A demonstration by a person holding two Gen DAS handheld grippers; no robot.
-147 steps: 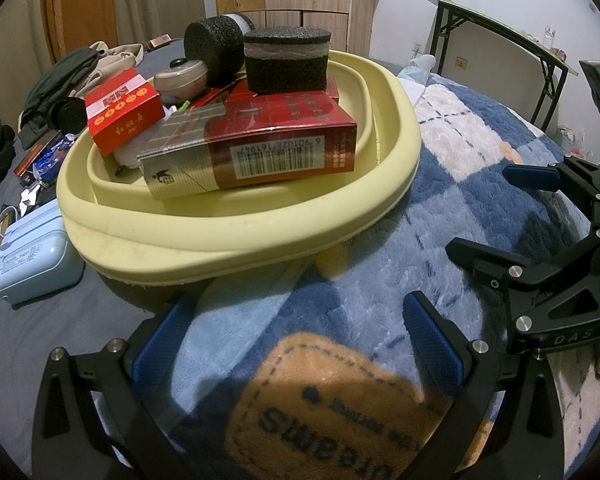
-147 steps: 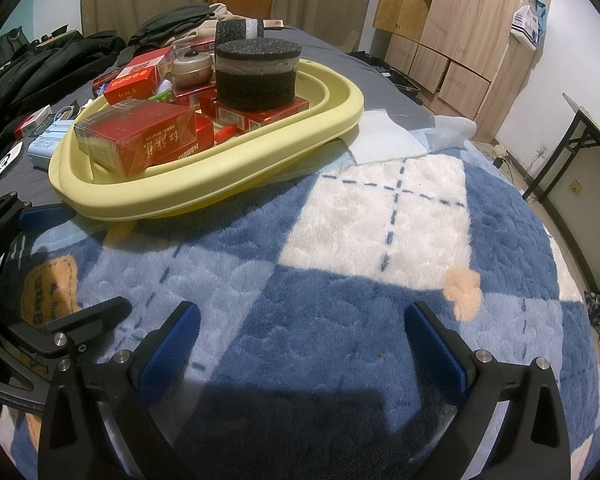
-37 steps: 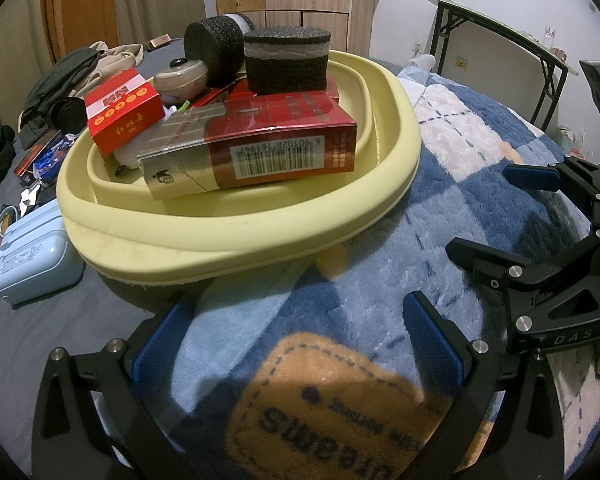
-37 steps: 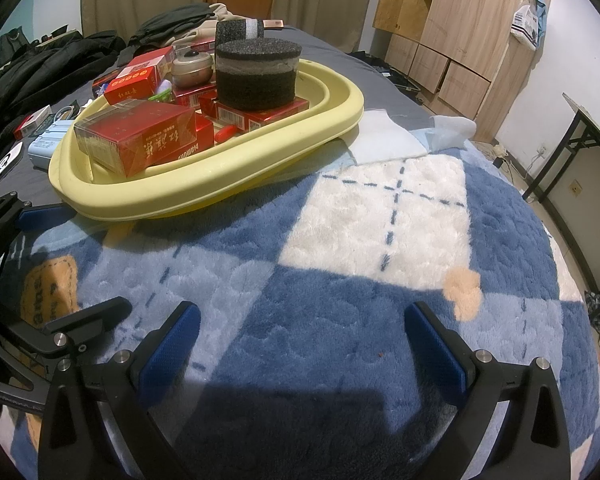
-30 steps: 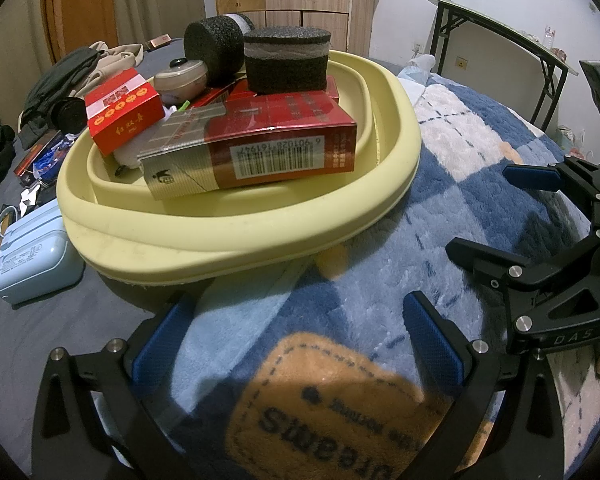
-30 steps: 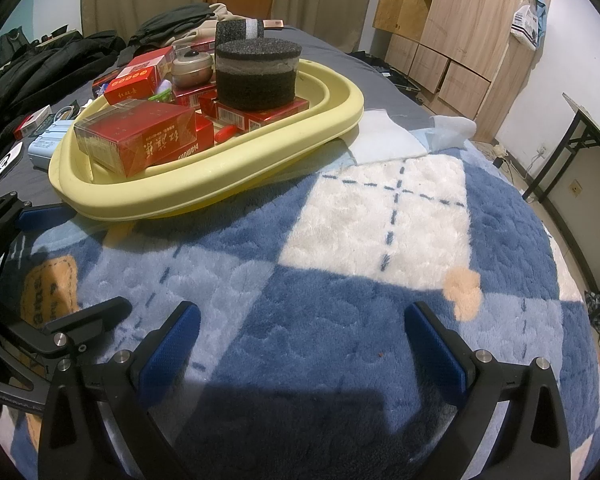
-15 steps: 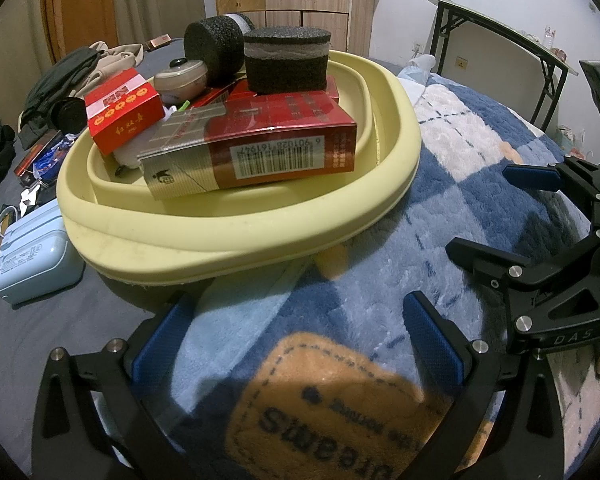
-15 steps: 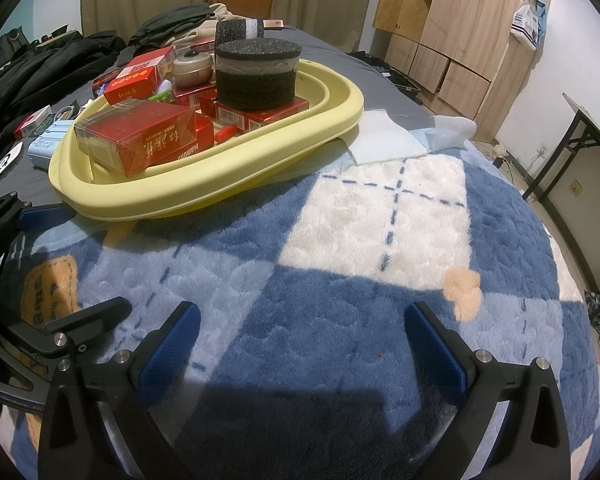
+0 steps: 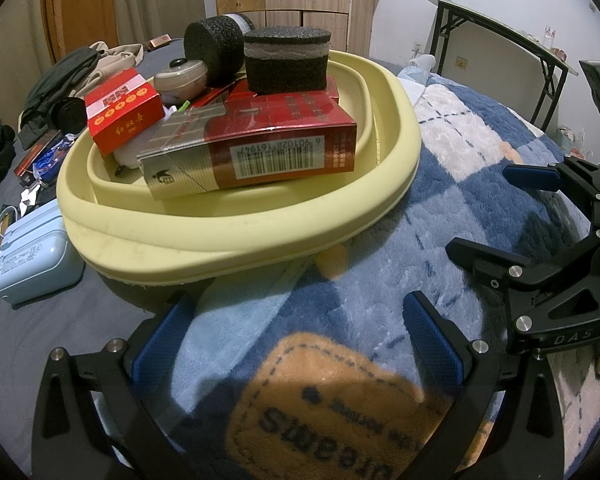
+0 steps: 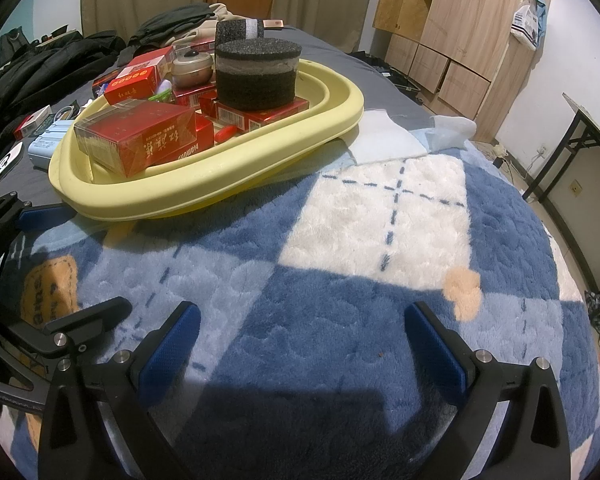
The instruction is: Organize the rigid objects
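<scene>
Boxes and foam pucks sit heaped in the yellow basin point(image 9: 236, 236), which rests on the far left part of the blanket point(image 10: 380, 220), partly over its edge onto the grey sheet. We find the left gripper point(image 9: 296, 344) spread wide and holding nothing, low over the blanket's near edge; the right gripper point(image 10: 300, 344) is likewise wide apart and empty, further right. We judge no pick has begun. The nearest item is the carton point(image 9: 252, 148), lying flat against the basin's near rim, long axis running across the left view, barcode face toward us. We advise closing across its short dimension, approaching square to that axis, and lifting level, since the puck point(image 9: 286, 60) appears to rest on boxes behind it and the red box point(image 9: 124, 110) leans tilted at its left end.
</scene>
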